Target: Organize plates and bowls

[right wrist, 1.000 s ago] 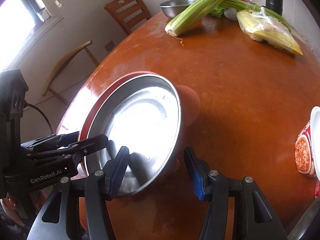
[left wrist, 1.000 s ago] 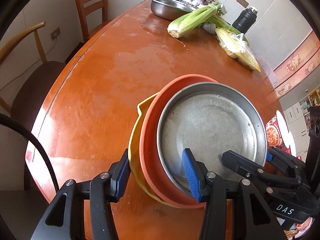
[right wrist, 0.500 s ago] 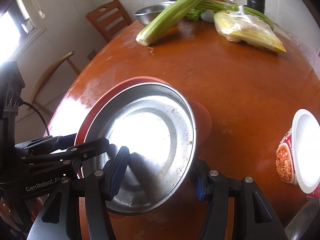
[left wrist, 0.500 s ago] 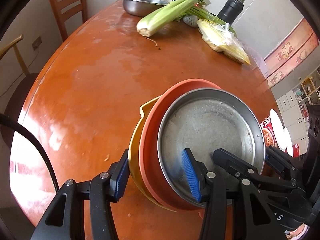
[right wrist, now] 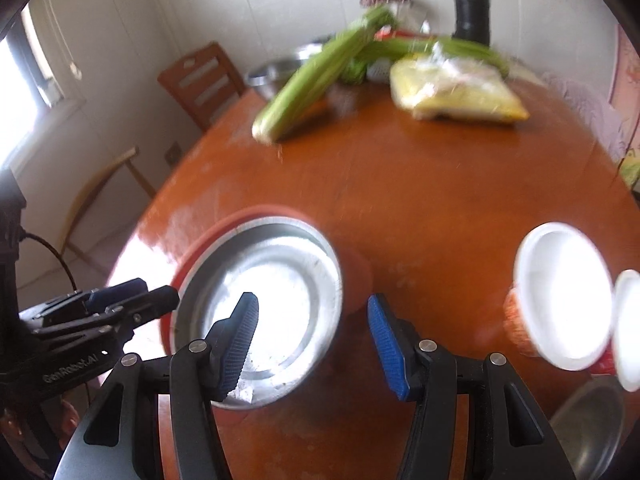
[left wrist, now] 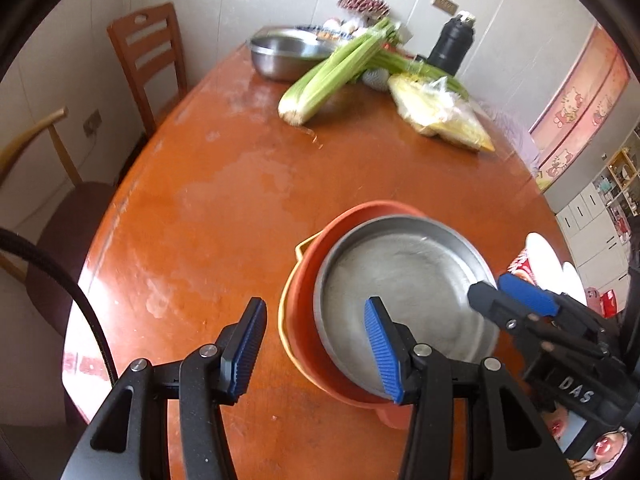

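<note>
A steel plate (left wrist: 404, 292) (right wrist: 280, 280) lies in an orange bowl (left wrist: 304, 320) that is nested in a yellow bowl (left wrist: 299, 246). The stack rests on the orange table (left wrist: 208, 216). My left gripper (left wrist: 316, 308) hovers open over the stack's left rim, with a gap showing between its left finger and the bowls. In the right wrist view my right gripper (right wrist: 312, 300) hangs open over the plate's right rim and grips nothing. Each view shows the other gripper at its edge: the right gripper (left wrist: 500, 292) and the left gripper (right wrist: 140, 292).
Two white-lidded noodle cups (right wrist: 560, 296) stand to the right of the stack, with a steel bowl (right wrist: 588, 428) nearer than them. At the far end are celery (left wrist: 332, 72), a yellow food bag (left wrist: 436, 112), a black flask (left wrist: 452, 44) and a steel basin (left wrist: 284, 56). Chairs (left wrist: 148, 56) stand left.
Both grippers have risen and drawn back from the stack, which stays on the table and looks smaller. Their fingers, close around its rim before, now stand clear of it.
</note>
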Demonstrator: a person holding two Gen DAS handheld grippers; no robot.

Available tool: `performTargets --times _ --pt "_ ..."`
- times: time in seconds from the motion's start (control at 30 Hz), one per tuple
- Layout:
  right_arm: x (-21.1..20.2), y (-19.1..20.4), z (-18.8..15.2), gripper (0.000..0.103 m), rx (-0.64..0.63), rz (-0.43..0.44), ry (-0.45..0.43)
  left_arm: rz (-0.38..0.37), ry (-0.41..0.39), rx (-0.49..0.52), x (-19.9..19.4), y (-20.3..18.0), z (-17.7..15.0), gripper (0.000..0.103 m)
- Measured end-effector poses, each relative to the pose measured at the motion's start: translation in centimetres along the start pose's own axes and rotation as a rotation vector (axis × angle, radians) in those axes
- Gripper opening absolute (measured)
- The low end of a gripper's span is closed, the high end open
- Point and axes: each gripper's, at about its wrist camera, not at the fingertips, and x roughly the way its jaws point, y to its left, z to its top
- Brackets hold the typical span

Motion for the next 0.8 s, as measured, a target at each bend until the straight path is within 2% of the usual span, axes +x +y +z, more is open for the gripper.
performTargets --times 0.37,0.8 --pt "-8.8 -2.0 -1.3 0.064 -0.003 -0.031 -0.184 -0.022 -0.095 0.094 -4.0 -6.3 -0.7 0.051" --pt "-15.7 -9.9 -3.5 0.065 0.04 -0.085 -0.265 -0.047 -0.12 0.19 -4.6 -15.3 -2.1 0.052"
